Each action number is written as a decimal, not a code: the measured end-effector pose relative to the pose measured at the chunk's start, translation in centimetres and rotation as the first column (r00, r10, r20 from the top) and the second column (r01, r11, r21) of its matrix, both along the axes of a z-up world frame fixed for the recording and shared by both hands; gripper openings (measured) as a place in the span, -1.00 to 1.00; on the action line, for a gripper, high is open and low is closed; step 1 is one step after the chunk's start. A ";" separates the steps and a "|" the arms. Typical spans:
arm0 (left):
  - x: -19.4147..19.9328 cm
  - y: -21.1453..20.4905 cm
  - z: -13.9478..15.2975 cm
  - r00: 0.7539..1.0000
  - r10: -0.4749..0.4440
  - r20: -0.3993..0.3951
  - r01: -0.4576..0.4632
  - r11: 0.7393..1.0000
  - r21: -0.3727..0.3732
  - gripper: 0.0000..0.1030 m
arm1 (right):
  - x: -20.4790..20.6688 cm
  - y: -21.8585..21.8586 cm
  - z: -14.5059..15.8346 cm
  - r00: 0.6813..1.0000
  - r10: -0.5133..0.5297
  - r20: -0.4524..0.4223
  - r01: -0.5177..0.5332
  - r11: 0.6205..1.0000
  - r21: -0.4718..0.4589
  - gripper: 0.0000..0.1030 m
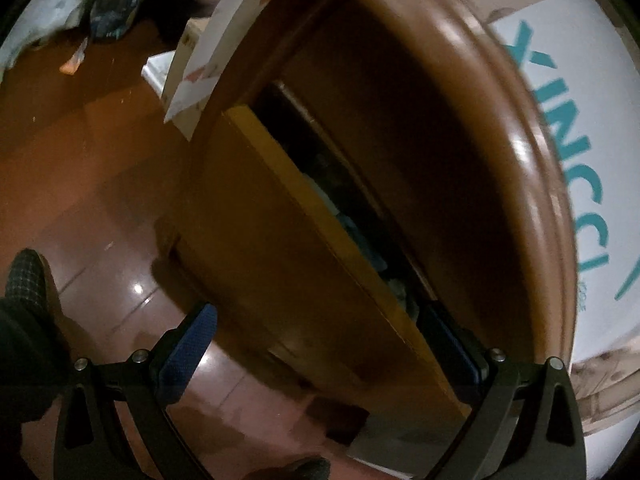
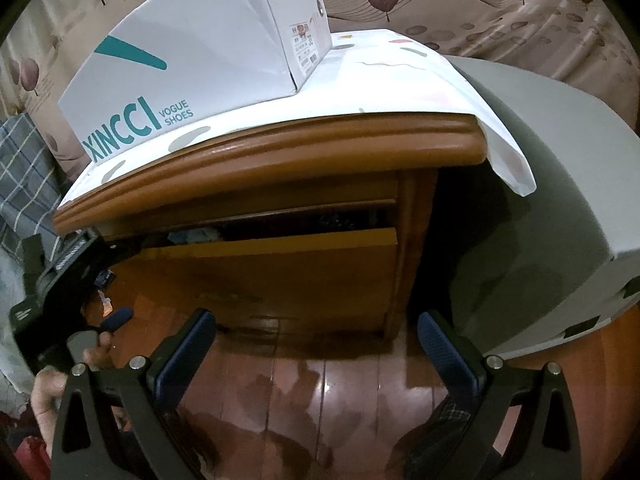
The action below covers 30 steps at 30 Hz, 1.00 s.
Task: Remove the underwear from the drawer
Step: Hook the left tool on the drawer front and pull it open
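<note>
A wooden nightstand has its drawer pulled partly out. Bluish cloth shows in the dark gap; it also shows in the left wrist view. My left gripper is open and straddles the drawer front at its end, one finger inside the gap, the other outside. It also shows in the right wrist view at the drawer's left end. My right gripper is open and empty, held back in front of the nightstand above the floor.
A white XINCCI shoe box sits on a white cloth on the nightstand top. A grey box stands to the right. Plaid fabric lies at left. The glossy wood floor is below. Boxes lean beside the nightstand.
</note>
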<state>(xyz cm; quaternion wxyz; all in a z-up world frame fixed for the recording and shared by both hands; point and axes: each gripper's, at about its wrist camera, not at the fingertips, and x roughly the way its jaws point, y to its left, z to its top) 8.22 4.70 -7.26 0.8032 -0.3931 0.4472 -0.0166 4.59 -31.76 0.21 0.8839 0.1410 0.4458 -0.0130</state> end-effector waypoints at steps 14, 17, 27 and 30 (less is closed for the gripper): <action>1.2 -0.2 -2.4 0.994 0.090 -0.058 -0.095 0.991 -0.096 1.00 | -0.3 -0.1 0.3 1.000 0.006 0.004 -0.006 1.000 0.028 1.00; 1.7 -0.1 -2.9 0.992 0.102 -0.071 -0.109 0.989 -0.104 1.00 | -0.2 0.0 0.2 1.000 0.010 0.000 -0.010 1.000 0.019 1.00; 0.1 -0.3 -2.4 0.987 0.136 -0.090 -0.142 0.988 -0.059 1.00 | 0.0 0.1 0.1 1.000 0.009 -0.007 -0.008 1.000 0.024 1.00; 0.8 -0.4 -2.6 0.981 0.147 -0.126 -0.153 0.987 -0.039 1.00 | 0.0 0.0 0.2 1.000 0.007 -0.007 -0.007 0.999 0.031 1.00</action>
